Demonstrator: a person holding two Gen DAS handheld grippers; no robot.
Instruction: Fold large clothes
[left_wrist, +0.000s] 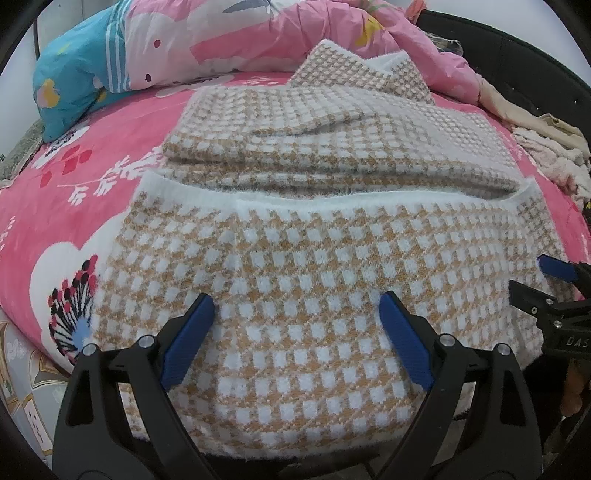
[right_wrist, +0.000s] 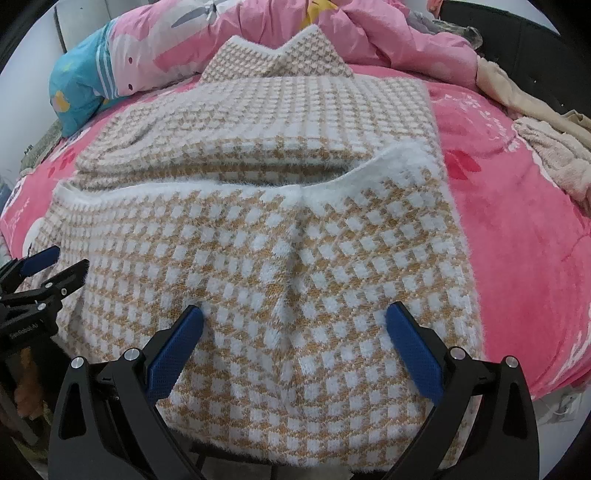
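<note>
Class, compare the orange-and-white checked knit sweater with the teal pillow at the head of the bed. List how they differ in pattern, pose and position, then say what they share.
The orange-and-white checked knit sweater has a small check pattern; the teal pillow is mostly plain teal with white stripes. The sweater lies flat and partly folded; the pillow is plump and rounded. The sweater sits just in front of both open tongs; the pillow lies at the far left. Both rest on the pink floral bedsheet.
</note>
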